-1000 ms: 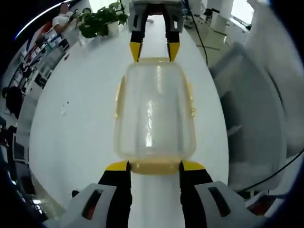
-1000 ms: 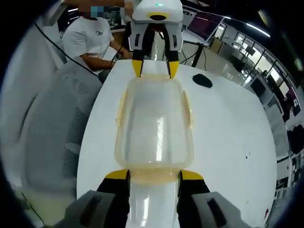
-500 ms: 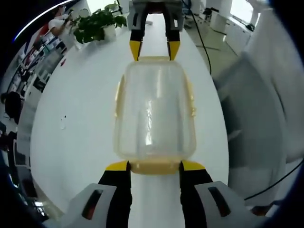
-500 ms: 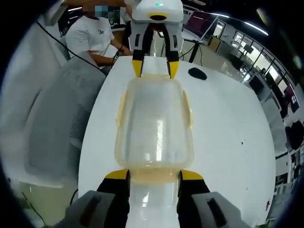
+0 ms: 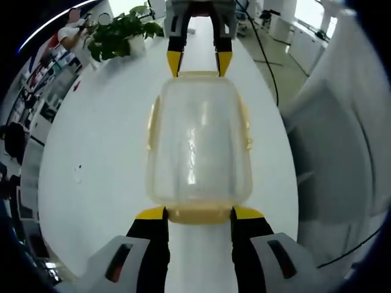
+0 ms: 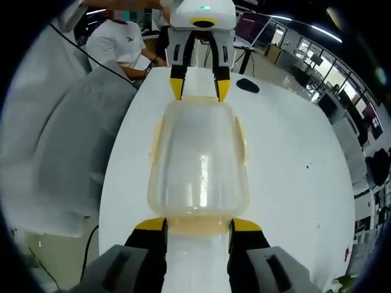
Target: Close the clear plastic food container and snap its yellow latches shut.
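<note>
A: Where is the container (image 5: 198,143) sitting for you?

B: You have it on the white table (image 5: 98,159), lid on, lengthwise between your 2 grippers. In the left gripper view your left gripper (image 5: 198,215) is at the container's near end, and your right gripper (image 5: 200,62) meets its far end.

A: And how do the claws stand?

B: Your left gripper's 2 yellow-tipped jaws are spread, 1 at each side of the near yellow latch (image 5: 198,214), tips touching the container's end. In the right gripper view your right gripper (image 6: 197,226) stands the same way: jaws spread at either side of the latch (image 6: 197,226) at that end, while the left gripper (image 6: 200,86) sits at the opposite end. I cannot tell whether either end latch is snapped down.

A: Anything else around the container?

B: A yellow side latch (image 5: 246,131) shows on its long edge. Beyond its far end a potted plant (image 5: 119,33) stands on the table. In the right gripper view a dark mouse (image 6: 247,85) lies near the container's far end, and a person in a white shirt (image 6: 119,46) sits beyond it.
</note>
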{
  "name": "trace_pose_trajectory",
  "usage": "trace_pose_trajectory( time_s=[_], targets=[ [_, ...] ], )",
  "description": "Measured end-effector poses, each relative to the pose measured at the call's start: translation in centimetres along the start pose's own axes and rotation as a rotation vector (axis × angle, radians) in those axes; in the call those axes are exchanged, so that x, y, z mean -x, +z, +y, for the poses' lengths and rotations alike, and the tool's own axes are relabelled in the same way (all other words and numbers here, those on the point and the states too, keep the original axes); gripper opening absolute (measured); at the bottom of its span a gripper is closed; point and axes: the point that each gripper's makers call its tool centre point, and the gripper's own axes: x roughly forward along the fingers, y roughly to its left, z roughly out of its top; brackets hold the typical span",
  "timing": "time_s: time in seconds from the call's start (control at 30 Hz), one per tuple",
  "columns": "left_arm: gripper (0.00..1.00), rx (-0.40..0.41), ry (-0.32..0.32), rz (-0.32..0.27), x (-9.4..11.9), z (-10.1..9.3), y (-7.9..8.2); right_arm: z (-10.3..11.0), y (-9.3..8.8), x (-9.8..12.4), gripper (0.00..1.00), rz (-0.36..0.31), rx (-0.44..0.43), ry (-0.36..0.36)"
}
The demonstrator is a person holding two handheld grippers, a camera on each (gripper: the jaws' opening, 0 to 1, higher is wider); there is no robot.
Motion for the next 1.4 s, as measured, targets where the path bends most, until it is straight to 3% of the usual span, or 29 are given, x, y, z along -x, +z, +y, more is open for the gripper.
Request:
trace_pose_trajectory(
  time_s=[0.37, 0.8, 1.4],
  targets=[
    [0.38, -0.019, -0.003, -0.001, -1.7, 0.5, 2.5, -0.2, -2.9, 0.6, 0.37, 0.010, -0.015, -0.004],
    [0.38, -0.021, -0.007, 0.002, -4.0, 0.7, 3.9, -0.3, -5.5, 0.3, 0.37, 0.033, -0.020, -0.001],
    [0.38, -0.022, -0.032, 0.016, -6.4, 0.5, 3.4, -0.2, -7.0, -1.6, 0.37, 0.051, -0.020, 0.016]
  ],
)
